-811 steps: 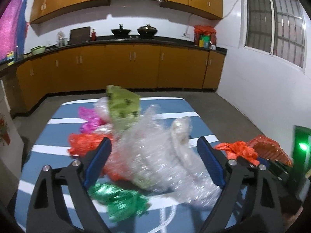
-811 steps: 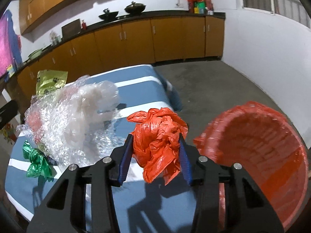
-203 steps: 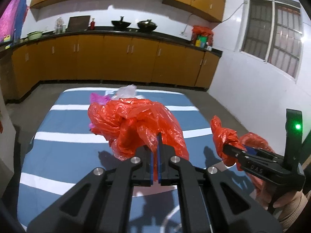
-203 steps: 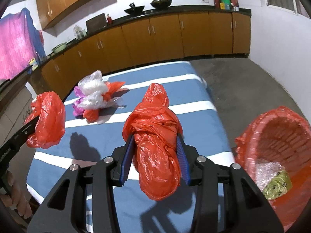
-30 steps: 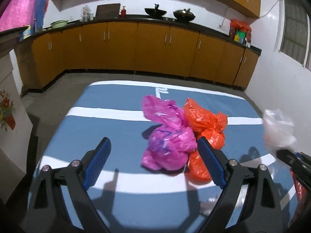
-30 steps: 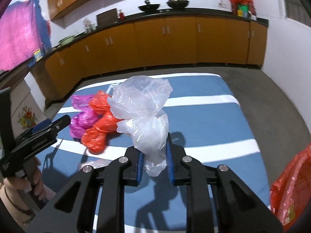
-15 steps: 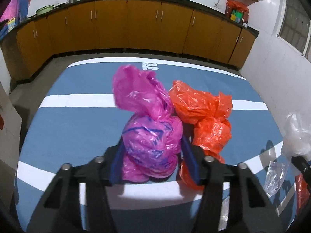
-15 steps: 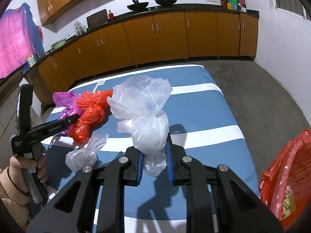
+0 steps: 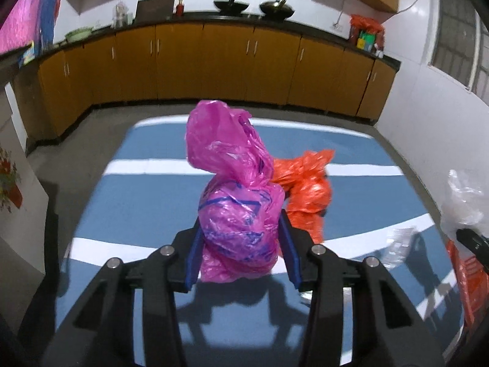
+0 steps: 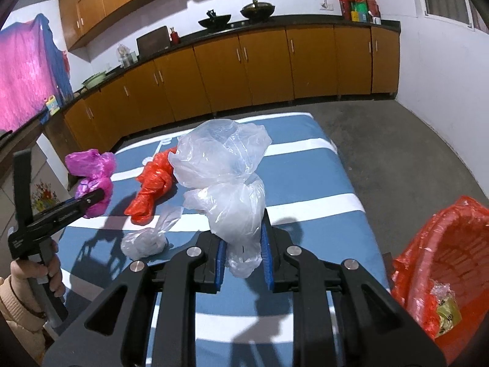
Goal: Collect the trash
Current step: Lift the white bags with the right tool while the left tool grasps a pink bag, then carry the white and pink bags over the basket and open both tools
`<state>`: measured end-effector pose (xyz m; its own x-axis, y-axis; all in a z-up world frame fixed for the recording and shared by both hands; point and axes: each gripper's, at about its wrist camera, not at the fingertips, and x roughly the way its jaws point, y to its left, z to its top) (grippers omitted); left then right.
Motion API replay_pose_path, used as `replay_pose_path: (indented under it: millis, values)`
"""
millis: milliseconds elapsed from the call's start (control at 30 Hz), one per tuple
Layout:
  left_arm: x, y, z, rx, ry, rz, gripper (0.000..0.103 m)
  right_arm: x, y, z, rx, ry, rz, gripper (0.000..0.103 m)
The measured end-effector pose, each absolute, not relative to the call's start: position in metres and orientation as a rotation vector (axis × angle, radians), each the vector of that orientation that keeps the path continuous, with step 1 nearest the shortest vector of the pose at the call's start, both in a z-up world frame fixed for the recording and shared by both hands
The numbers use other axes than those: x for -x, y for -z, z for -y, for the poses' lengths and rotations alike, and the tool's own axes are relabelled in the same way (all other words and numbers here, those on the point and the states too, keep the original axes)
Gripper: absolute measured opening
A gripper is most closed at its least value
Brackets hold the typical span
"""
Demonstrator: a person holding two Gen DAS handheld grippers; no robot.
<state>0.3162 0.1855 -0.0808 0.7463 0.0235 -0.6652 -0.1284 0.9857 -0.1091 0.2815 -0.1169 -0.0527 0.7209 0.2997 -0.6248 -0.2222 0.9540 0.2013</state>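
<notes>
Left gripper (image 9: 240, 244) closing on pink bag (image 9: 237, 202), striped blue table (image 9: 140, 195), kitchen

We saw a thin, glossy, crinkled pink plastic bag (image 9: 238, 214) between the jaws of the left gripper (image 9: 241, 244), whose matt black plastic arms carried blue ribbed pads and shiny metal screws. Beyond it lay a glossy orange plastic bag (image 9: 305, 189) on matt blue-and-white striped cloth (image 9: 137, 195). Between the right gripper's (image 10: 243, 253) jaws sat a clear, wrinkled plastic bag (image 10: 226, 177). To their right stood an orange basket (image 10: 452, 244) lined with shiny plastic.
</notes>
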Motion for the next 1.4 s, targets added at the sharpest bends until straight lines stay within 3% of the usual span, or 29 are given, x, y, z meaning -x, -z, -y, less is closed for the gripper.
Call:
replay_pose_path:
  millis: [600,1400]
  values:
    - [-0.242,-0.004,-0.04,0.042,0.197,-0.593,0.044,-0.209,0.011,0.208,-0.198,-0.116,-0.601,0.021]
    - [-0.225,0.007,0.128,-0.006,0.539,-0.634,0.044,-0.143,0.022,0.347,-0.33,0.154,-0.591,0.02]
